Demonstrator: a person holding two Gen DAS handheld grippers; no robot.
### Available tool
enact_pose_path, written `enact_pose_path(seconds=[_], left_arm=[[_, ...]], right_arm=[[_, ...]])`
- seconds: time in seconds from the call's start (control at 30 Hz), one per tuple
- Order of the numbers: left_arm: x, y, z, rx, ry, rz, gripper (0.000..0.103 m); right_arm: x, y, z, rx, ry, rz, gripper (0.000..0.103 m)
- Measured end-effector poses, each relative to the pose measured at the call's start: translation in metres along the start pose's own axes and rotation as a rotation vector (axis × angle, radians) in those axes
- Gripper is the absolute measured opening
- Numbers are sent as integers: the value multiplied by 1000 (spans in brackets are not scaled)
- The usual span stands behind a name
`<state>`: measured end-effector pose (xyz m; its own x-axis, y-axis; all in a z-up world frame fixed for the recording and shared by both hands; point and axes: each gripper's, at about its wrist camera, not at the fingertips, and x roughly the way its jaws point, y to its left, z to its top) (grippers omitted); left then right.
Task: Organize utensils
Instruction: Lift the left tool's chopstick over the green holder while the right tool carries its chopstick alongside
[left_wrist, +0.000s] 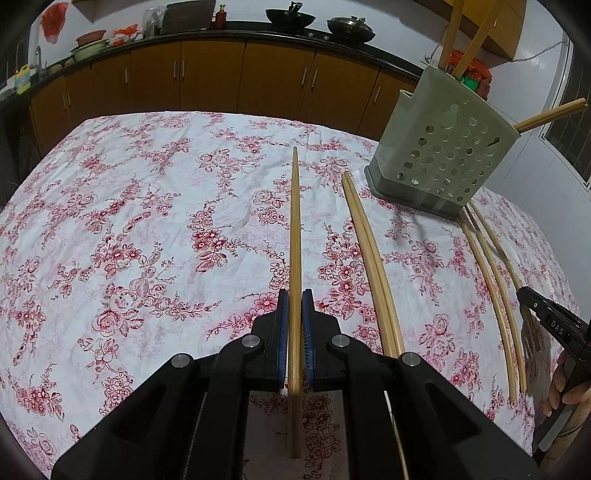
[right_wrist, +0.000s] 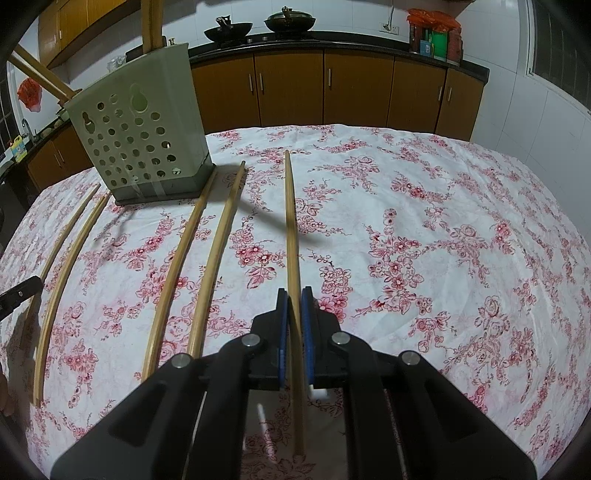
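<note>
My left gripper (left_wrist: 294, 295) is shut on a bamboo chopstick (left_wrist: 294, 221), which runs straight ahead between the blue pads. My right gripper (right_wrist: 294, 295) is likewise shut on another chopstick (right_wrist: 290, 221). A grey-green perforated utensil holder (left_wrist: 443, 147) (right_wrist: 140, 125) stands at the back of the table between the two grippers, with several chopsticks leaning out of its top. Loose chopsticks lie on the cloth: a touching pair (left_wrist: 369, 258) just right of the left gripper, and two more (right_wrist: 184, 266) left of the right gripper. Each view catches the other gripper's tip at its edge (left_wrist: 524, 295) (right_wrist: 33, 286).
A white tablecloth (left_wrist: 129, 221) with red flowers covers the table. Brown kitchen cabinets (right_wrist: 354, 88) and a dark counter with woks (left_wrist: 290, 16) run behind it. A person's hand (left_wrist: 565, 395) shows at the right edge of the left wrist view.
</note>
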<state>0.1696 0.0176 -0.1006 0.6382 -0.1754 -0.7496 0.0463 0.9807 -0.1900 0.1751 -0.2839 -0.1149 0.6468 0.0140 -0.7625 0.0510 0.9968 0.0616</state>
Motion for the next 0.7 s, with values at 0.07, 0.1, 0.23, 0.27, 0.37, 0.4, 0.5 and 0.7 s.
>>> enact_pose_path(seconds=[0.07,0.1,0.23,0.27,0.37,0.4,0.5,0.7], left_arm=[[-2,-4,-3,31,3,19,9],[-3,-6,-4,47,5,27,9],[-11,-5,-13,54,6,28,9],[-12,-5,-14,52,6,28,9],[-14,-5,-16,51,6,31,8],[-14,-6,-16,53,6,32,8],[-15,-7,-17,64,7,36,8],[-51,-7,3,57,-105,4,8]], right_arm=[[-2,-1,-3,2,0,4,10],[-4,-2,-4,0,0,4,10],[-9,-4,-11,2,2,18,10],[-9,-4,-12,1,2,18,10],[-10,-2,-13,-6,2,9,10],[-10,-2,-13,-5,0,9,9],[-14,-5,-10,10,-6,19,8],[-60,-10,12,27,-162,36,8]])
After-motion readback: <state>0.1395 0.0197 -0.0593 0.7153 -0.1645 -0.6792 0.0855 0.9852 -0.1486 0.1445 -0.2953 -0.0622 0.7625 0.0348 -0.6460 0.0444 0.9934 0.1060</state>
